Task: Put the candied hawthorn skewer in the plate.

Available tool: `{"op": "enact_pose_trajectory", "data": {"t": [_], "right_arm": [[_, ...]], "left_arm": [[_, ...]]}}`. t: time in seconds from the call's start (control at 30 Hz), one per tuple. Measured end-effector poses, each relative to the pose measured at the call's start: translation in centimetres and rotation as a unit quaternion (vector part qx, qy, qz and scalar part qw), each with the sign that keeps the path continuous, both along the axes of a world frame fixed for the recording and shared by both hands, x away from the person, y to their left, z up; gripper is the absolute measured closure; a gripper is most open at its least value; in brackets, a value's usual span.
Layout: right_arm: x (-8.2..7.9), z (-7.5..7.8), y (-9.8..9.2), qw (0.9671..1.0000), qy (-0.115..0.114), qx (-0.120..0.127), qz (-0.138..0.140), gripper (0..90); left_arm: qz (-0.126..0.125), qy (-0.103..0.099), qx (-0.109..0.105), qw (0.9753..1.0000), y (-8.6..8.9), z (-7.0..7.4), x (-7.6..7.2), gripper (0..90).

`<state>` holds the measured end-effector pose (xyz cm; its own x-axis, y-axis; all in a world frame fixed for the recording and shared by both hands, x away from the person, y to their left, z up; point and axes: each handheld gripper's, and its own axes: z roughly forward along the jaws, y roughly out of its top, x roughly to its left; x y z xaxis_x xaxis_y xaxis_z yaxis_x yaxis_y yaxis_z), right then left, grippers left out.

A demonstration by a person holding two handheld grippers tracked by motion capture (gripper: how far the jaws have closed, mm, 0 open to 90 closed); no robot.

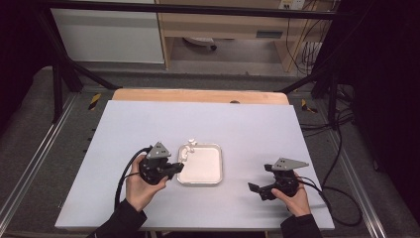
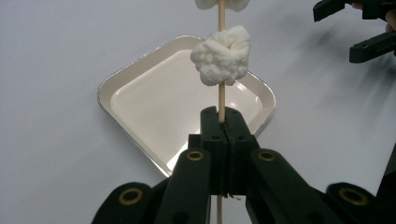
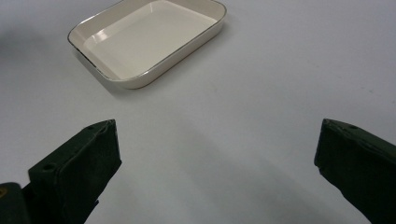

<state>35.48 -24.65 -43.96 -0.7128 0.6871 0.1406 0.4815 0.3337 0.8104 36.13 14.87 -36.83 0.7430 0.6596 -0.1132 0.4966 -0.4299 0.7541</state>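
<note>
My left gripper point(image 2: 222, 122) is shut on a thin wooden skewer point(image 2: 222, 95) that stands up between its jaws. A lumpy white marshmallow-like piece point(image 2: 223, 55) is threaded on the skewer, and a second white piece point(image 2: 205, 3) sits higher at the frame's top edge. In the high view the left gripper point(image 1: 177, 167) holds the skewer with its white pieces point(image 1: 186, 149) over the left rim of a square white tray point(image 1: 208, 166). The tray point(image 2: 154, 112) is empty inside. My right gripper point(image 1: 257, 189) is open, low over the table to the right of the tray point(image 3: 121, 74), with nothing between its fingers point(image 3: 84, 158).
The white table top point(image 1: 148, 124) has a wooden strip point(image 1: 198, 95) along its far edge. Black frame posts stand at the back corners, and cables trail off the right side. The right gripper's jaws also show at the top right of the left gripper view.
</note>
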Motion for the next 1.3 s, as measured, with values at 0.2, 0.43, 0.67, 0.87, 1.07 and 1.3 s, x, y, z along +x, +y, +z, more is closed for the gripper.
{"op": "enact_pose_trajectory", "data": {"t": [0.2,0.43,0.67,0.87,1.07,1.3], "right_arm": [[-0.2,-0.1,-0.2,0.9999,-0.004,-0.010,0.003,0.8],[-0.3,-0.3,-0.8,1.0000,0.000,-0.007,-0.001,0.7],[-0.4,-0.3,-1.0,1.0000,0.000,-0.004,-0.003,0.7],[-0.4,-0.4,-1.0,1.0000,0.000,-0.006,-0.003,0.7],[-0.4,-0.4,-1.1,1.0000,0.002,-0.006,-0.006,0.7],[-0.4,-0.5,-1.1,0.9999,0.005,-0.010,-0.006,0.7]], "left_arm": [[0.005,0.019,0.006,0.9998,-1.2,0.1,1.4,88.6],[0.017,0.040,0.025,0.9987,-2.5,-0.7,3.0,88.6],[0.030,0.054,0.047,0.9970,-3.5,-1.6,4.0,88.6],[0.032,0.063,0.065,0.9954,-4.3,-2.6,4.3,88.6],[0.029,0.076,0.085,0.9931,-4.9,-3.8,4.3,88.6],[0.031,0.083,0.105,0.9904,-5.6,-5.0,4.3,88.6]]}}
